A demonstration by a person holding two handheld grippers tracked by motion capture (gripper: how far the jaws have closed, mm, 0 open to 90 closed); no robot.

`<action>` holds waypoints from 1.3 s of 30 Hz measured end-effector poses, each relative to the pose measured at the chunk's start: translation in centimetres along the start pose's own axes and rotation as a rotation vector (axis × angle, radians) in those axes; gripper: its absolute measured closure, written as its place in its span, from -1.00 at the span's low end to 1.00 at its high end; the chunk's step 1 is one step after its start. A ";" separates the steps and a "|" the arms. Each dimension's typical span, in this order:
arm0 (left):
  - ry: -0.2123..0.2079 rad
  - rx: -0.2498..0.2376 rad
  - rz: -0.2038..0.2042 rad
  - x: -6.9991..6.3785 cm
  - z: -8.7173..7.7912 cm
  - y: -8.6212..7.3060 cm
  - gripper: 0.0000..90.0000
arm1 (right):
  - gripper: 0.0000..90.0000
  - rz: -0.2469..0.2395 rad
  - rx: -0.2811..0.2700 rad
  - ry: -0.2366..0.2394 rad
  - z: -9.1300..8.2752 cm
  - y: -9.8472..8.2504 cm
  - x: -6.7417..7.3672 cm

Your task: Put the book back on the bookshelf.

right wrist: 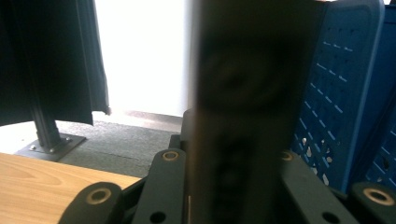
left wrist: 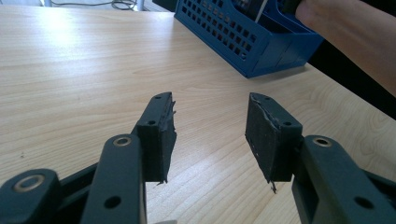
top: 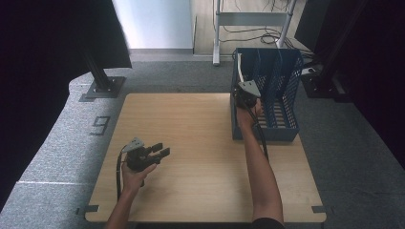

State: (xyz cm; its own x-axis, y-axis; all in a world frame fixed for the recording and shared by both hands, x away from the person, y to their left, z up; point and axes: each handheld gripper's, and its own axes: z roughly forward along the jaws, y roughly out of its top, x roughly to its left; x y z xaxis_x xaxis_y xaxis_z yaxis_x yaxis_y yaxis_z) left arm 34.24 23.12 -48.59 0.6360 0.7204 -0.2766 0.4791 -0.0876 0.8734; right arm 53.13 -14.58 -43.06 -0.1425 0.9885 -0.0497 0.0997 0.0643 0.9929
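While the left gripper (top: 160,150) rests low over the wooden table (top: 200,157) w/ jaws apart & nothing between, the right gripper (top: 246,98) is at the blue rack (top: 279,76), far right, jaws either side of a dark flat book (right wrist: 252,93) standing upright; can't tell if pads press it.

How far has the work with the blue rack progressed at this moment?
In hand: the right gripper holds a dark flat item upright at the blue rack, not yet released. The left gripper is open and holds nothing above the table. Left: letting the item go.
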 end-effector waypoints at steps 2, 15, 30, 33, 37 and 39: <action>-0.003 -0.002 0.006 -0.1 -0.1 0.1 0.15 | 0.66 0.018 0.008 0.012 -0.1 0.1 -0.2; -0.010 -0.005 0.012 -0.3 -0.2 0.2 0.15 | 0.38 -0.011 0.028 0.055 -0.6 0.1 -0.3; -0.011 0.005 0.016 -0.4 0.1 0.2 0.15 | 0.06 0.015 0.036 0.095 -1.4 0.2 -0.8; -0.012 0.008 0.016 -0.4 0.1 0.1 0.15 | 0.07 0.016 0.037 0.091 -1.6 0.2 -0.8; -0.012 0.008 0.015 -0.4 0.1 0.1 0.15 | 0.13 0.012 0.034 0.077 -1.7 0.2 -0.9; -0.012 0.009 0.016 -0.4 0.1 0.1 0.15 | 0.28 0.003 0.033 0.073 -1.8 0.3 -1.0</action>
State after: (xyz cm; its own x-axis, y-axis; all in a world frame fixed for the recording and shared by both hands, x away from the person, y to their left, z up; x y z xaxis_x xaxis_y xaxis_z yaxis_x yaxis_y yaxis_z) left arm 34.13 22.73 -48.44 0.6505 0.7107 -0.2678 0.4745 -0.1051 0.8739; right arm 51.57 -15.81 -42.55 -0.2136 0.9762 -0.0378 0.1321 0.0671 0.9890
